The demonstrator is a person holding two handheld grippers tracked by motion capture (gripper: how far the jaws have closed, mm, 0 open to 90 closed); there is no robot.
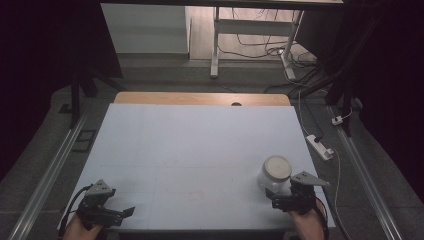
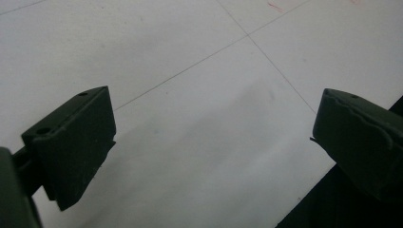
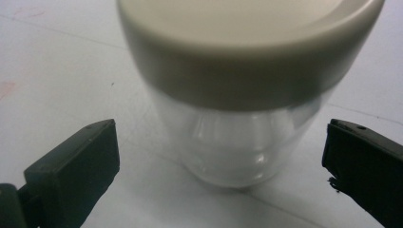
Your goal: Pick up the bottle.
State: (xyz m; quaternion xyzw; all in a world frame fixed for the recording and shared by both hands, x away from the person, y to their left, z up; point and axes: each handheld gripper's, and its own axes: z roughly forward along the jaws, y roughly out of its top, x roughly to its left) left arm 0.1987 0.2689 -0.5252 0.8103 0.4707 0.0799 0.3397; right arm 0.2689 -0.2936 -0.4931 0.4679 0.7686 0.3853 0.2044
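A clear jar (image 1: 274,174) with a cream lid (image 3: 247,38) stands upright on the white table (image 1: 190,150) at the front right. My right gripper (image 1: 286,196) sits just behind it on the near side, open, with the jar's glass body (image 3: 235,147) ahead of and between its spread jaws, not touched. My left gripper (image 1: 122,212) rests at the table's front left corner, open, with bare table surface (image 2: 209,123) between its jaws.
The table's front edge (image 2: 332,190) runs just beside the left gripper. A wooden strip (image 1: 200,98) borders the far side of the table. On the floor to the right lie a power strip (image 1: 320,146) and cables; a desk frame (image 1: 250,40) stands beyond.
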